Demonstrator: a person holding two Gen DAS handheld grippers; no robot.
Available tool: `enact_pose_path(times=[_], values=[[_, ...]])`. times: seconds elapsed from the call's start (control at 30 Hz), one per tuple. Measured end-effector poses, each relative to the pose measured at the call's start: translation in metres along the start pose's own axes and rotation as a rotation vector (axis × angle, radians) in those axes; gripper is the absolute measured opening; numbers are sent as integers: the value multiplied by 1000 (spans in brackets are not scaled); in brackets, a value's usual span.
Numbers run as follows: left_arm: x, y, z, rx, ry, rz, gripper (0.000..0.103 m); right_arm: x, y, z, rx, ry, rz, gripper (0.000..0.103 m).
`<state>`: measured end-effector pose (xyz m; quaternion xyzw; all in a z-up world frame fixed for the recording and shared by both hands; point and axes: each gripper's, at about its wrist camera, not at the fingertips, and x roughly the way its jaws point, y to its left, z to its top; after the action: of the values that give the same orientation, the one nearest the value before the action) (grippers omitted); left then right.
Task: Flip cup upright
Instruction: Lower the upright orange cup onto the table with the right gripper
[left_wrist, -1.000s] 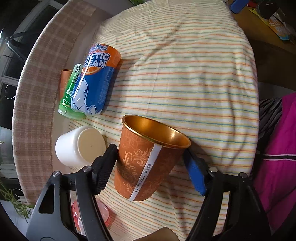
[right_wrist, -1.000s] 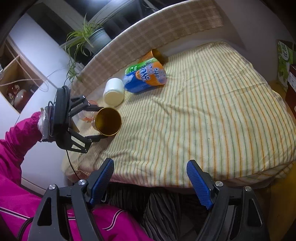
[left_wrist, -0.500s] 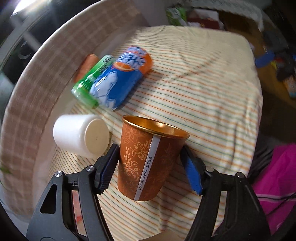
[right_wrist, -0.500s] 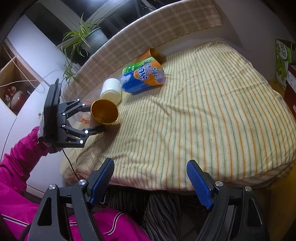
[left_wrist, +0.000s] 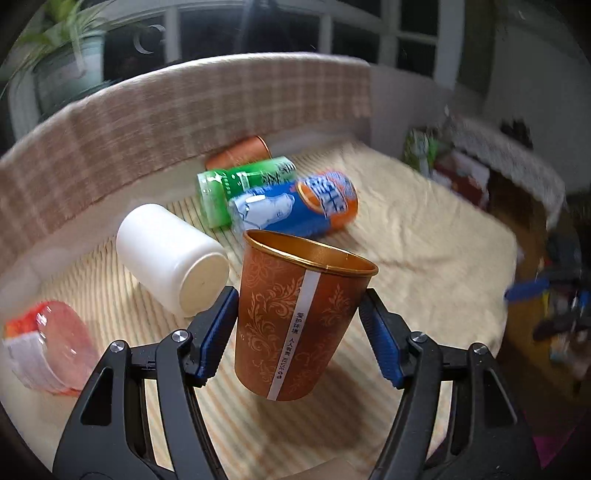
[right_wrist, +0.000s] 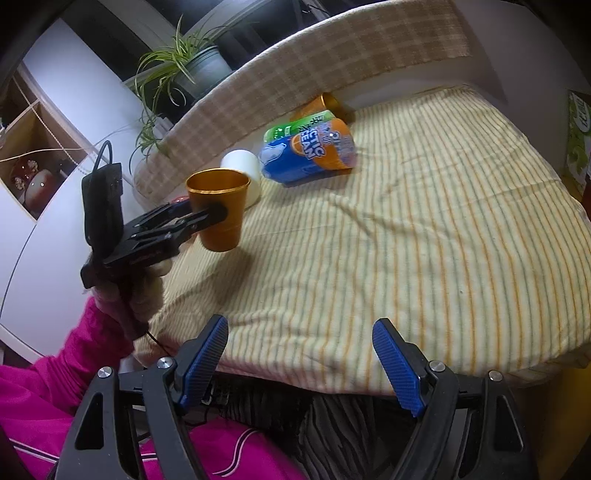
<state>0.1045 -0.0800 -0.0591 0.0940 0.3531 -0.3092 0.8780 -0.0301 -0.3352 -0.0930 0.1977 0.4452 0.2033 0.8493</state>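
Note:
An orange paper cup (left_wrist: 295, 317) with a gold inside and a white label strip sits between the blue pads of my left gripper (left_wrist: 297, 328), which is shut on it. The cup is nearly upright, mouth up, held just above the striped cloth. It also shows in the right wrist view (right_wrist: 219, 210), with the left gripper (right_wrist: 207, 218) around it. My right gripper (right_wrist: 301, 362) is open and empty at the near edge of the table.
A white jar (left_wrist: 170, 254), a green can (left_wrist: 240, 188), a blue and orange can (left_wrist: 295, 210) and another orange cup (left_wrist: 240, 153) lie on their sides behind the held cup. A pink lidded tub (left_wrist: 44, 347) lies at left. A checked cushion (left_wrist: 147, 122) rims the back.
My left gripper has turned the cup from tilted with its mouth toward the camera to nearly upright, and lifted it a little. The right gripper has stayed in place.

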Motion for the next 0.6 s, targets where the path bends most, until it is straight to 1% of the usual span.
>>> enact_pose_path(times=[0.1, 0.2, 0.33, 0.4, 0.6], values=[[0, 3, 0, -72, -57, -10, 70, 2, 2, 0, 5, 1, 8, 83], [7, 5, 0, -128, -91, -14, 70, 3, 2, 0, 8, 5, 4, 82], [18, 5, -2, -151, -99, -16, 70, 0, 3, 1, 7, 0, -5, 82], [21, 5, -4, -158, -88, -18, 70, -2, 2, 1, 7, -6, -7, 82], [18, 7, -12, -151, -71, -13, 69, -2, 3, 2, 15, -11, -8, 82]])
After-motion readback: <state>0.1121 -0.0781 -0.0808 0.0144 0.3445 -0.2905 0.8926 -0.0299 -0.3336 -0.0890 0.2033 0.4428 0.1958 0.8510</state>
